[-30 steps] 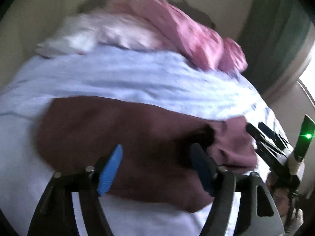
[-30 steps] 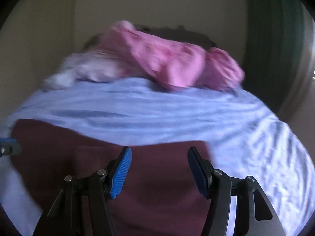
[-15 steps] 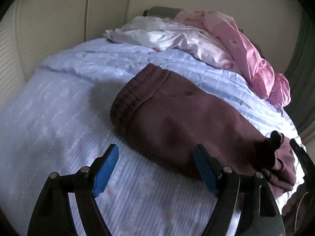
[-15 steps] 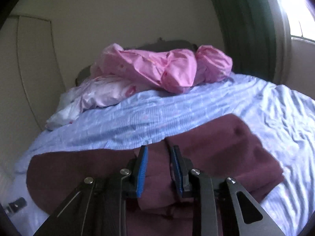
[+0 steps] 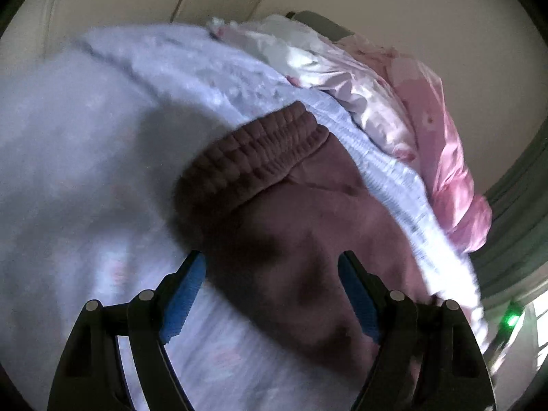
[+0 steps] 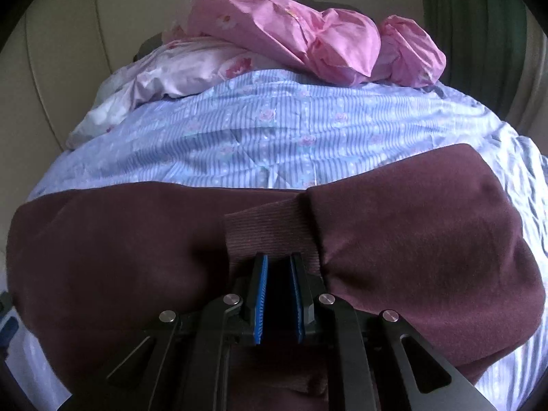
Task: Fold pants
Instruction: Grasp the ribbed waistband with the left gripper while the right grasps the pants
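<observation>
Pointing steeply down, right gripper [image 6: 278, 263] pinching pants [image 6: 411, 233] cuff

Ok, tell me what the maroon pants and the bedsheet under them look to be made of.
Maroon pants: a thick, matte knit, probably cotton fleece; the surface looks soft and brushed, and the cuff and waistband are ribbed. Bedsheet: a thin woven fabric, likely cotton or a blend; it shows fine printed blue stripes with small flowers and creases sharply.
</observation>
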`<state>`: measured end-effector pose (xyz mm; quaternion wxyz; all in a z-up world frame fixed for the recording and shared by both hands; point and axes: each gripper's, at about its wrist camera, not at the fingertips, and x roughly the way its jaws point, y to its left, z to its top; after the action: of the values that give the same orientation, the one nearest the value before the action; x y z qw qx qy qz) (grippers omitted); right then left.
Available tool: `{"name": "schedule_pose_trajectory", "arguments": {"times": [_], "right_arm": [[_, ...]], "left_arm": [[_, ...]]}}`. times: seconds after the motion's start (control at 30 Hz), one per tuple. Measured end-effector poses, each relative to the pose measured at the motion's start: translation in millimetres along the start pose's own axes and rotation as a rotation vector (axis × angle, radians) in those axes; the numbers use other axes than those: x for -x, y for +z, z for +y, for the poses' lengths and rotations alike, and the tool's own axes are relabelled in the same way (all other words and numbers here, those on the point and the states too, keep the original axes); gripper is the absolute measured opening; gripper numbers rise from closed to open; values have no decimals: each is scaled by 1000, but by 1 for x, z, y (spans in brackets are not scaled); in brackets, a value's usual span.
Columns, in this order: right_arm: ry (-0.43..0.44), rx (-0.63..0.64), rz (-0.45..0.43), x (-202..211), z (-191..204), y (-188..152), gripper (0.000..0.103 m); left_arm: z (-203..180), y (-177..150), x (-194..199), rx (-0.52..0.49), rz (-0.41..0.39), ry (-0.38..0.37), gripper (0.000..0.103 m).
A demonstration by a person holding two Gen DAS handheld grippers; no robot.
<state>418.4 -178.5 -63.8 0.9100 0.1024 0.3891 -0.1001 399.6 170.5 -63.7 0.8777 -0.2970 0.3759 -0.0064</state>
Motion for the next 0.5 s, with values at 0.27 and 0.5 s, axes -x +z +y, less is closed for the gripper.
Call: {"name": "schedule_pose_trajectory", "arguments": {"times": [0.27, 0.5], "right_arm": [[-40, 24, -3, 0, 17, 5, 15], [-2, 87, 21, -4, 47, -5, 15]], "left_arm": [[22, 13, -26, 165, 6, 52, 91], [50, 16, -47, 253, 43, -93, 95]]}}
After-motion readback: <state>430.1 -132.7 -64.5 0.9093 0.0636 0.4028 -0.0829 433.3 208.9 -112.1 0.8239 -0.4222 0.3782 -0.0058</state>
